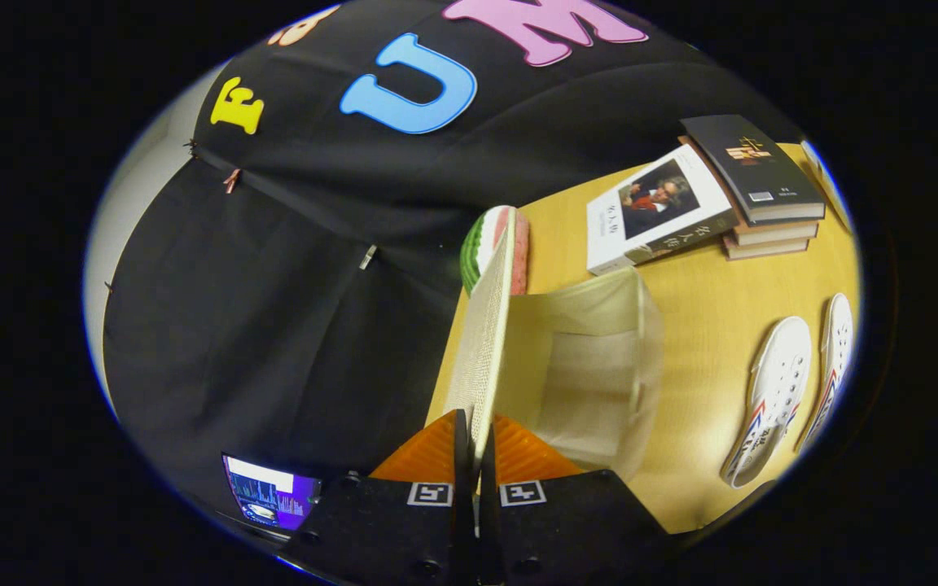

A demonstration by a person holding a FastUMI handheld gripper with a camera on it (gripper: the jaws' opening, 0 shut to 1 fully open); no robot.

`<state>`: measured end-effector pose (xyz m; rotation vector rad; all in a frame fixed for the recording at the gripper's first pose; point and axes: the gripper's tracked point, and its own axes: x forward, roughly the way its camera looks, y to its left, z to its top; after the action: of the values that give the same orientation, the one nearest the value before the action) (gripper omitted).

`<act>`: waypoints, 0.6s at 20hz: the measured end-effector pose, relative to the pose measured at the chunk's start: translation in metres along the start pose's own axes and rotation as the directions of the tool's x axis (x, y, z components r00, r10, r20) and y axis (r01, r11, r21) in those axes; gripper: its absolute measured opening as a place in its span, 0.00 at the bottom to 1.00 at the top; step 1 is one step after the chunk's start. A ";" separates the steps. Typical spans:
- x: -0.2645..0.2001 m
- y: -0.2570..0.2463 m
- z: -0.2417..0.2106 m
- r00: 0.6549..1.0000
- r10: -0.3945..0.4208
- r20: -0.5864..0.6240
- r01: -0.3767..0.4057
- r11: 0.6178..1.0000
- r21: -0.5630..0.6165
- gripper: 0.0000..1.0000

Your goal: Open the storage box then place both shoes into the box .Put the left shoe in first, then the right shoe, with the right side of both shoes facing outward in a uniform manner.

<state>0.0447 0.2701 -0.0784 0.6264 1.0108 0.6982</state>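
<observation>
The gripper [473, 443] had its two fingers pressed nearly together on the edge of the lid [485, 325] of the storage box [591, 382]. The lid stood up, and the box looked open and empty inside. So the opening step seemed to be in hand, almost done.

The two white shoes [786, 391] lay side by side on the table [705, 301], well apart from the box and not yet touched. Next, the fingers would likely need to let go of the lid and go for the left shoe.

A stack of books [713, 195] lay beyond the box. Their writing was too small to read. A watermelon-slice toy [481, 236] sat behind the lid.
</observation>
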 end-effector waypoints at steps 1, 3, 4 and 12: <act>0.006 0.016 0.000 1.000 0.018 0.000 -0.018 1.000 -0.015 0.07; 0.023 0.045 -0.003 0.999 0.045 -0.009 -0.045 0.998 -0.054 0.06; 0.032 0.060 -0.004 0.998 0.058 -0.015 -0.059 0.996 -0.067 0.07; 0.132 0.131 -0.042 0.993 0.077 -0.093 -0.090 0.984 -0.153 0.07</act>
<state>0.0242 0.4593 -0.0678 0.5064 1.0021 0.8767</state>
